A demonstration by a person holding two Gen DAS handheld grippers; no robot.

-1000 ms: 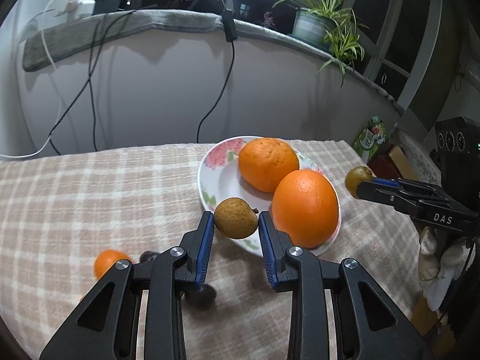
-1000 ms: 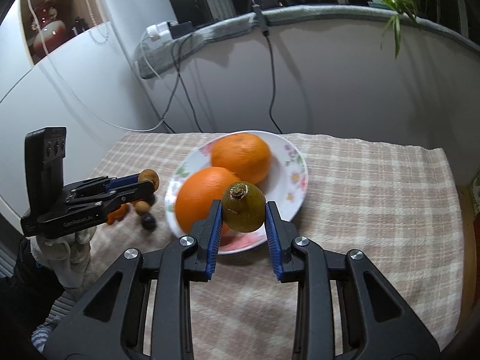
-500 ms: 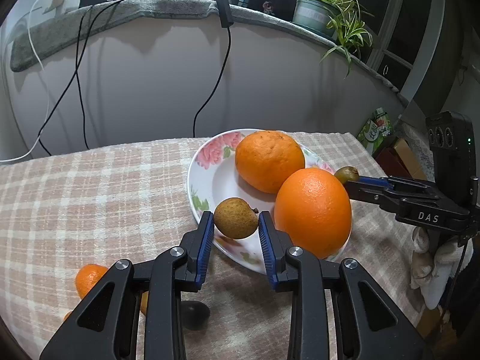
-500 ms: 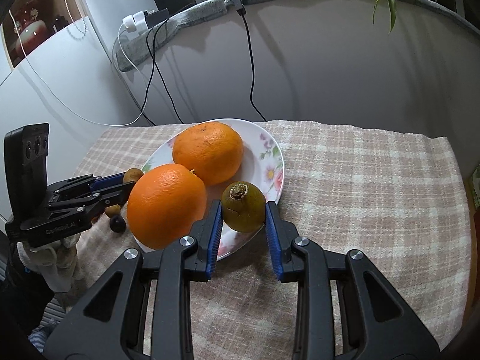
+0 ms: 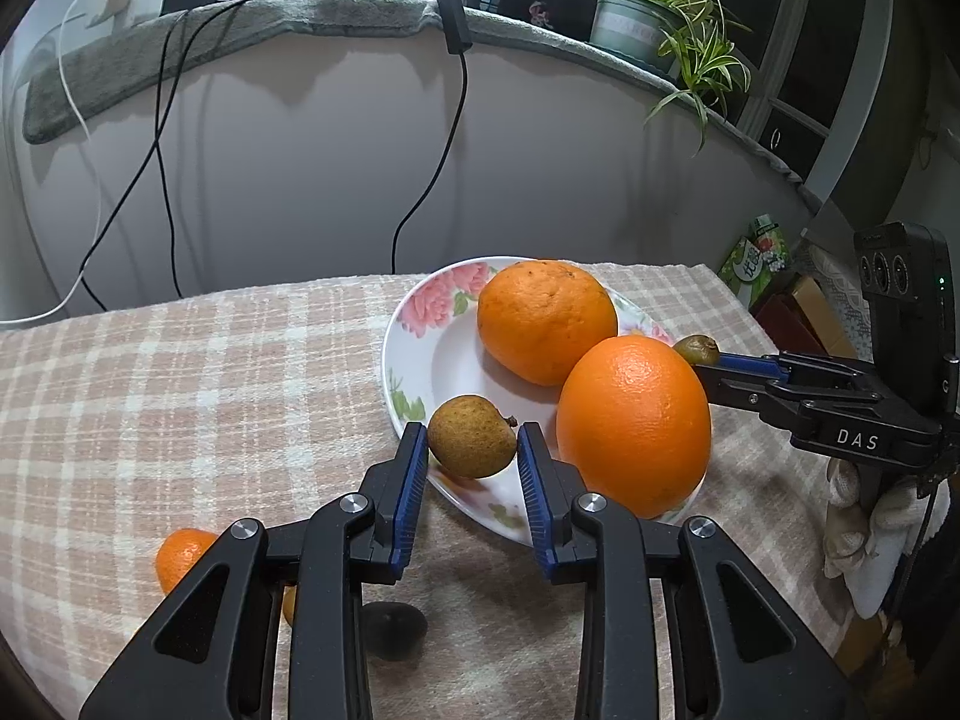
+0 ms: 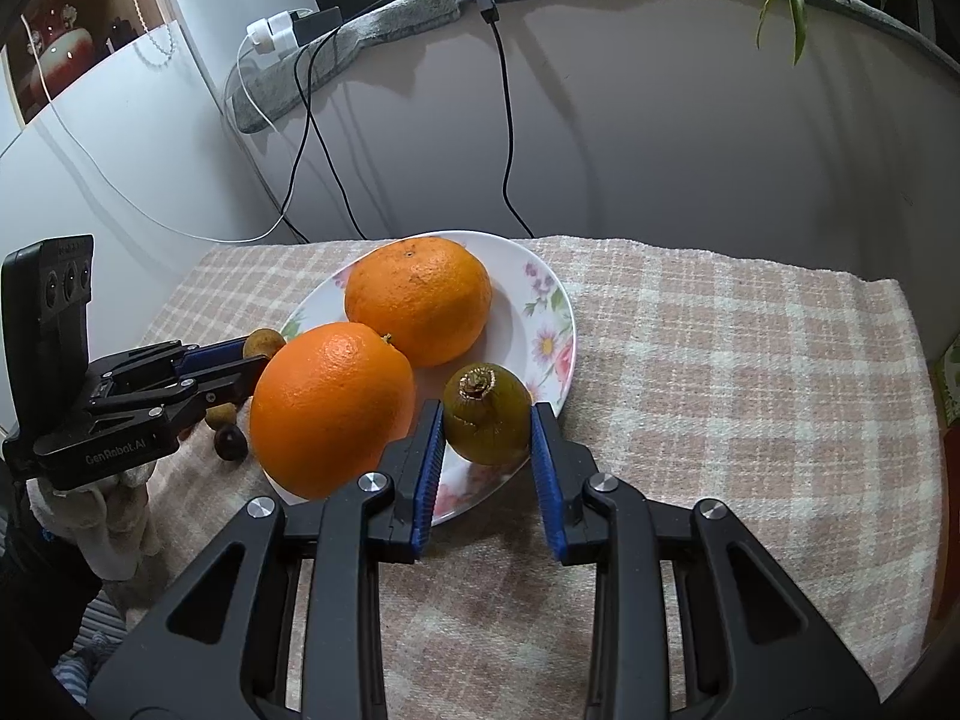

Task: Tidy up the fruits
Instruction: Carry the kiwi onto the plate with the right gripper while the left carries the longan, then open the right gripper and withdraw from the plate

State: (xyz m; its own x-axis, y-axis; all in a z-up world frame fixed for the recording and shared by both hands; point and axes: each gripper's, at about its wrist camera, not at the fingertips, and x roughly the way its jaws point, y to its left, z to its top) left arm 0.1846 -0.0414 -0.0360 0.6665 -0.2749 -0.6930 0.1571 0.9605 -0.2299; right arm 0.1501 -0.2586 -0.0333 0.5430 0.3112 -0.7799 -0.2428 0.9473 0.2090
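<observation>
A white flowered plate [image 5: 420, 354] [image 6: 552, 300] on the checked cloth holds two oranges [image 5: 633, 423] [image 5: 546, 321]. My left gripper [image 5: 473, 450] is shut on a small brown longan [image 5: 473, 444] and holds it over the plate's near rim. My right gripper [image 6: 487, 420] is shut on a small green-brown fruit [image 6: 487, 414] over the plate's opposite rim, beside the front orange [image 6: 333, 408]. Each gripper shows in the other's view: the right one [image 5: 699, 354], the left one [image 6: 261, 348].
On the cloth left of the plate lie a small tangerine [image 5: 180, 555], a dark round fruit [image 5: 393, 627] [image 6: 231, 443] and a brown longan [image 6: 221, 414]. Cables hang down the wall behind. A potted plant [image 5: 648, 18] stands on the ledge.
Both grippers have moved in toward the plate with their fruits. The plate and oranges now look nearer and larger in both views.
</observation>
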